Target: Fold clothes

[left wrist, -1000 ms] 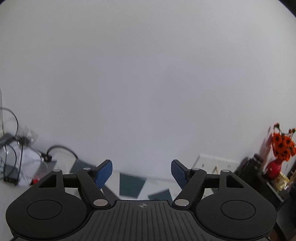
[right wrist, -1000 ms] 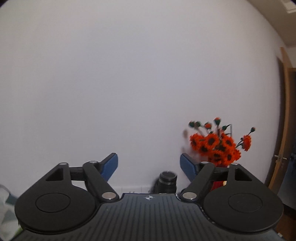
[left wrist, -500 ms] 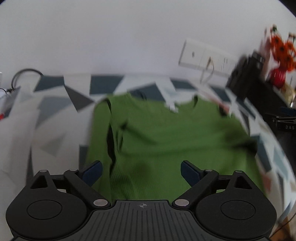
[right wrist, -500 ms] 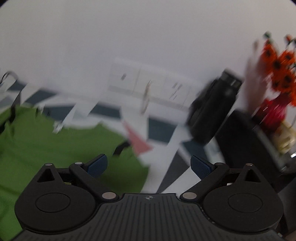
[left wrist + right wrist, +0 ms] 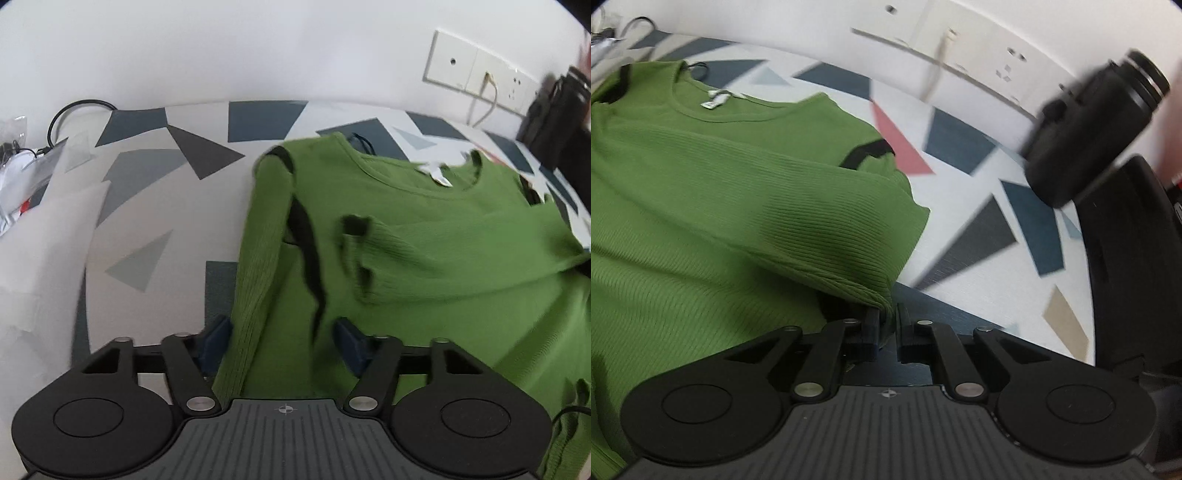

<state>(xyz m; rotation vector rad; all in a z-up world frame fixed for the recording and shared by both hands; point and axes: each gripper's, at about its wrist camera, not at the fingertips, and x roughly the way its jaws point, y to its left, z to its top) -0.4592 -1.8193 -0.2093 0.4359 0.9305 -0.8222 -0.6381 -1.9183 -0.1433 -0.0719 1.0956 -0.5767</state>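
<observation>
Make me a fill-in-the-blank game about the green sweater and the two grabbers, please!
1. The sweater lying on the patterned cloth is the colour ____.
2. The right gripper is shut on the sweater's ____.
3. The left gripper is closing, with the edge of the ____ between its fingers.
4. The small tag at the neckline is ____.

Missing words: green; sleeve; sweater; white
</observation>
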